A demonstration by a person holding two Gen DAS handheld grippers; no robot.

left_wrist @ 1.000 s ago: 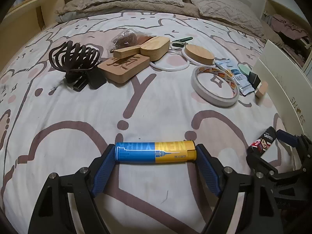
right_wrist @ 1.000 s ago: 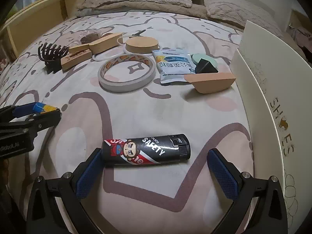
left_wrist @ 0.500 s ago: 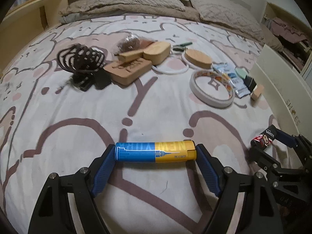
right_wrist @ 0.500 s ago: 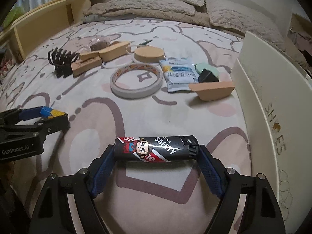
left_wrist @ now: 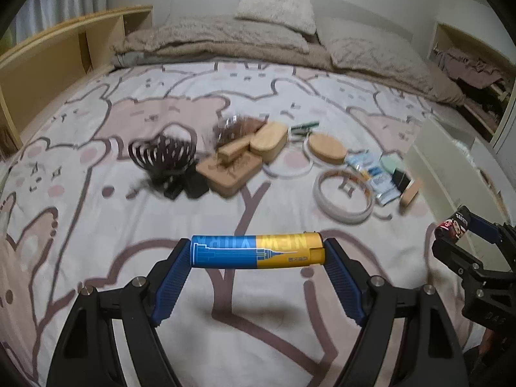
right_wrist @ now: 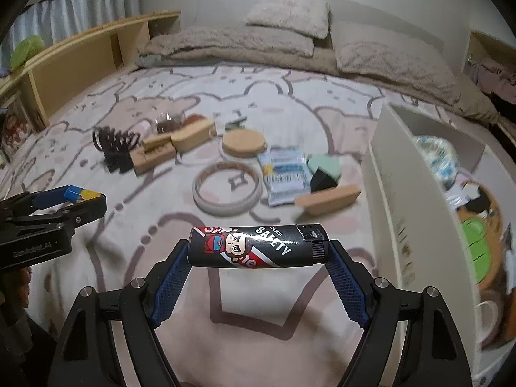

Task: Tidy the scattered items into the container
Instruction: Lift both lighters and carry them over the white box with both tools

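Note:
My left gripper is shut on a blue and yellow lighter, held end to end above the bedspread. My right gripper is shut on a black lighter with a cartoon and the word SAFETY, also lifted. The white container stands to the right; it holds several items. Scattered on the bed are a tape ring, wooden blocks, a round wooden lid, a foil packet, a dark hair claw and a wooden wedge. The right gripper shows in the left wrist view.
Folded brown blankets and pillows lie at the head of the bed. A wooden shelf unit runs along the left side. The left gripper shows at the left of the right wrist view.
My right gripper closed on the black lighter and lifted it. Both grippers have risen off the bedspread with their lighters; the container's inside has come into view.

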